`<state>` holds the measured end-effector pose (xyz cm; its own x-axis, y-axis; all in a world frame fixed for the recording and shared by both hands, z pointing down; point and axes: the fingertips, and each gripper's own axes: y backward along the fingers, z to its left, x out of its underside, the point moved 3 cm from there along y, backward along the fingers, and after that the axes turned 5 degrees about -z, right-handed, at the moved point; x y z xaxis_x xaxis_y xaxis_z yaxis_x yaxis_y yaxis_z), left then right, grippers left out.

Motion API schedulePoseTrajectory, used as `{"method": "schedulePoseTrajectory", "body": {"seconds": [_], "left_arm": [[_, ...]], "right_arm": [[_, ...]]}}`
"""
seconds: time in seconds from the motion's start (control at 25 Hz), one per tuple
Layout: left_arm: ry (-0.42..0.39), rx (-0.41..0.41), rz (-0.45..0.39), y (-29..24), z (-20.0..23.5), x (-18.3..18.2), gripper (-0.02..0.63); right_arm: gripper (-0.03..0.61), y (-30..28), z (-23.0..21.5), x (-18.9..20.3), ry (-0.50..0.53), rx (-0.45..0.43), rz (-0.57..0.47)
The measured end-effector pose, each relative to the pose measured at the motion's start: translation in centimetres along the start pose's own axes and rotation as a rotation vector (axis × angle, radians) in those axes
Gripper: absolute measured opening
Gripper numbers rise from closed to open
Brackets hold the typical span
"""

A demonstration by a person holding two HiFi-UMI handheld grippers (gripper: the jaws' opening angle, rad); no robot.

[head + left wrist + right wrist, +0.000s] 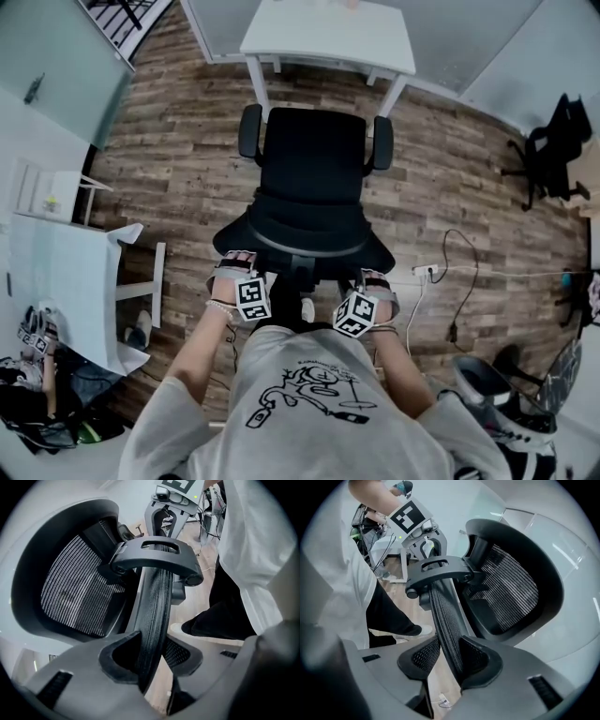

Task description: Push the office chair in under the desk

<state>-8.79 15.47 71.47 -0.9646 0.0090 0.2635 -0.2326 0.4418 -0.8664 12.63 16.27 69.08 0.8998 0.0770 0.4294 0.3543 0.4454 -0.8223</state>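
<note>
The black office chair (pixel 309 178) stands on the wood floor with its seat toward the white desk (pixel 328 37) at the top of the head view. The front of the seat is near the desk's legs. Behind the chair, both grippers hold the top rim of the mesh backrest (pixel 300 246). My left gripper (pixel 242 267) (pixel 152 656) grips the rim's left end, with the mesh rim (pixel 157 602) pinched between its pads. My right gripper (pixel 373 283) (pixel 450 660) clamps the rim (pixel 443 611) at the right end. Each gripper view shows the other gripper across the rim.
A second white table (pixel 66 272) stands at the left and another black chair (pixel 553 150) at the far right. A power strip with its cable (pixel 427 272) lies on the floor to the right of the chair. Glass walls run behind the desk.
</note>
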Motion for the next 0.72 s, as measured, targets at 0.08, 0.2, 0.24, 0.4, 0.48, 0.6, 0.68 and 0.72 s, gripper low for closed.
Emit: {"method": "schedulePoseTrajectory", "body": {"seconds": [0.08,0.2,0.24,0.4,0.48,0.6,0.68,0.72], "left_arm": [[-0.001,-0.001,-0.002,-0.3,0.6,0.0,0.138],[0.002,-0.005,-0.003,-0.9,1.5,0.0,0.138],[0.003,-0.006,-0.003,-1.1,1.8,-0.2,0.138],[0.017,0.003,0.007,-2.2,3.4,-1.2,0.137],[0.019,0.001,0.008,-2.7,4.2,-1.5,0.137],[0.024,0.002,0.006,-3.4,5.6,-2.1,0.135],[0.023,0.006,0.003,-4.0,6.5,-2.6,0.135],[0.020,0.007,0.000,-4.3,7.0,-2.9,0.135]], "right_arm": [[0.157,-0.3,-0.5,0.0,0.002,0.007,-0.001],[0.158,-0.8,-1.4,0.0,0.003,0.019,0.000],[0.158,-0.9,-1.8,0.0,0.002,0.020,0.002],[0.158,-1.5,-3.8,0.8,0.016,0.022,0.023],[0.158,-1.8,-4.7,1.0,0.023,0.023,0.032],[0.158,-2.3,-6.5,1.2,0.018,0.032,0.049],[0.158,-2.7,-7.7,1.6,0.010,0.040,0.060],[0.158,-2.9,-8.2,1.8,0.003,0.040,0.065]]}}
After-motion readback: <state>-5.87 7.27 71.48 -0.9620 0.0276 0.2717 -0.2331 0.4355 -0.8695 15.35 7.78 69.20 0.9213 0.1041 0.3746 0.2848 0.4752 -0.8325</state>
